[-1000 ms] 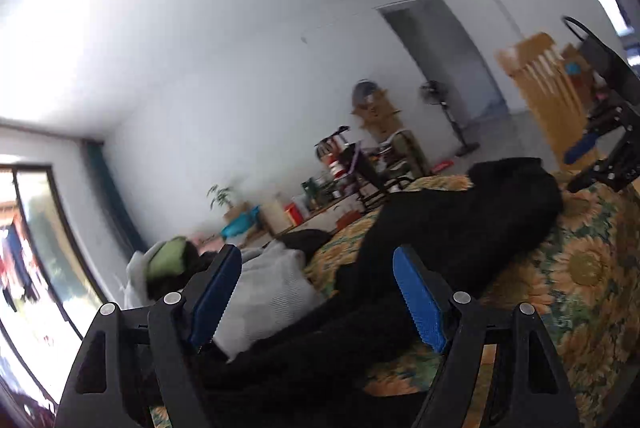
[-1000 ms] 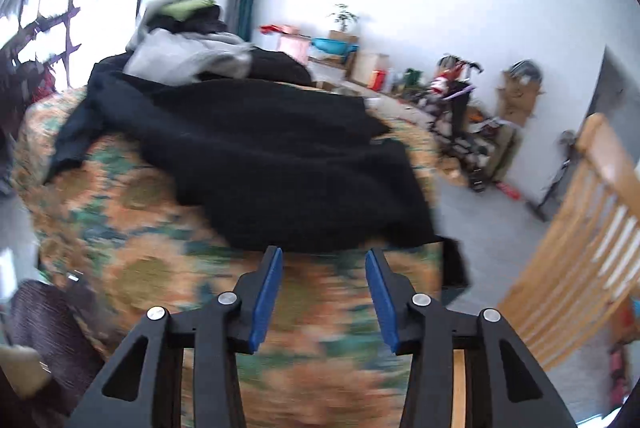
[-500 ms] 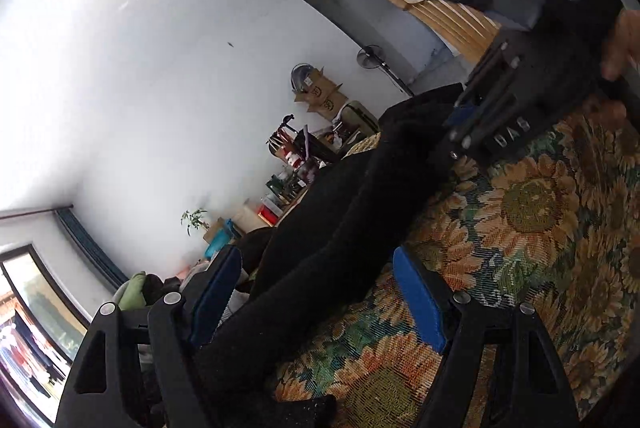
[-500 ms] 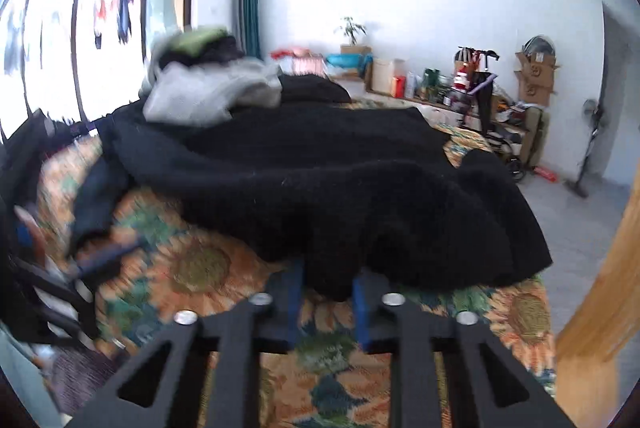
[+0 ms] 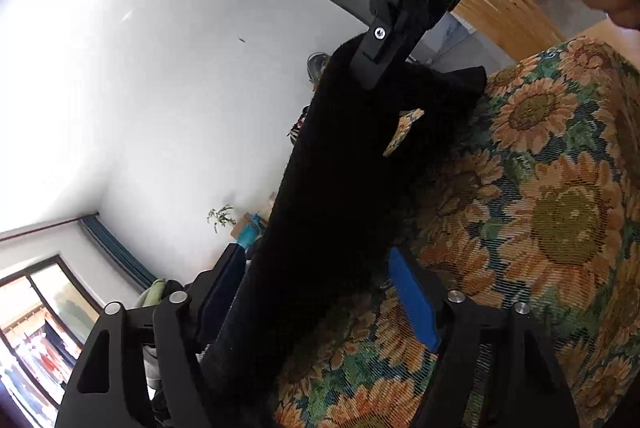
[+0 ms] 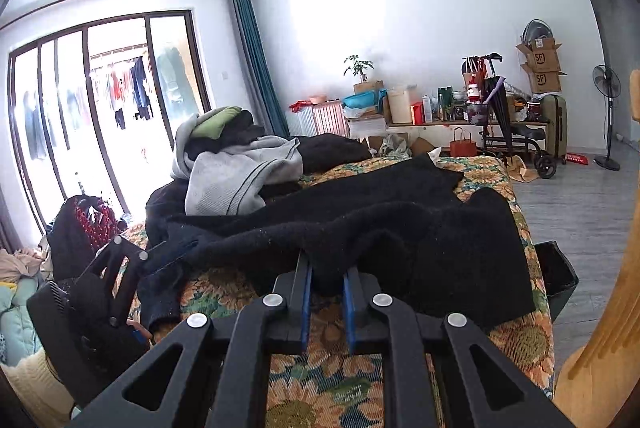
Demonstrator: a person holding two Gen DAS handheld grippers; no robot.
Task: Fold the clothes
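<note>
The black garment [image 6: 400, 228] is spread over the sunflower-covered bed [image 6: 328, 380], its near hem pinched tight in the right gripper [image 6: 326, 292] for lifting, while the left gripper [image 5: 316, 304] is being closed around another edge.

walls [image 6: 440, 7]: white | floor [image 6: 580, 187]: grey | sliding window [image 6: 100, 99]: bright | curtain [image 6: 256, 67]: teal

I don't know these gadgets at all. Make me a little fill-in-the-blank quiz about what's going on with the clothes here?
1. The right gripper has its blue fingers shut on the hem of a ____ garment.
2. The cover under the garment is printed with ____.
3. The grey sweater lies on the clothes pile in front of the ____ curtain.

Missing words: black; sunflowers; blue
</note>
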